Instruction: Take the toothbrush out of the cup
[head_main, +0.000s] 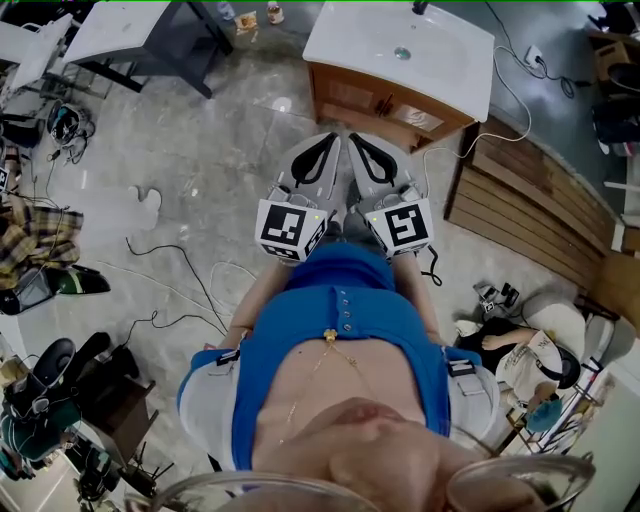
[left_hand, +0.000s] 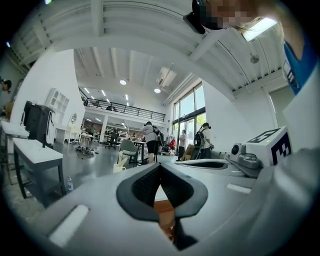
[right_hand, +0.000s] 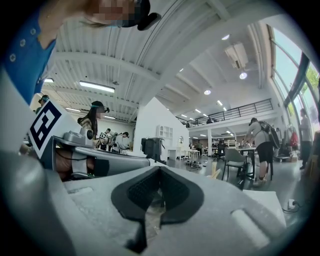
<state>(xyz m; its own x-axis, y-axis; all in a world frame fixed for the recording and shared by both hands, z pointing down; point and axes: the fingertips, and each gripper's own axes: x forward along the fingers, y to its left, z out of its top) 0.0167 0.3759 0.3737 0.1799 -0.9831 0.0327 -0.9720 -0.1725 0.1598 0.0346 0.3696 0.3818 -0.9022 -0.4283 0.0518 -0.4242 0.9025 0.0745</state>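
Note:
Both grippers are held level, side by side, in front of the person's blue top. In the head view my left gripper (head_main: 329, 141) and my right gripper (head_main: 357, 141) point toward a wooden vanity with a white basin (head_main: 400, 45). Each has its jaws shut with nothing between them, as the left gripper view (left_hand: 160, 166) and the right gripper view (right_hand: 160, 168) show. A small pale cup (left_hand: 119, 167) with sticks in it stands far off on the floor; I cannot tell whether a toothbrush is in it.
White tables (head_main: 130, 30) stand at the back left, wooden slats (head_main: 530, 200) lean at the right. Cables (head_main: 170, 290) trail over the grey floor. Bags and gear (head_main: 45, 390) lie at the left. A person (head_main: 530, 360) is low at the right. Other people stand far off (left_hand: 150, 140).

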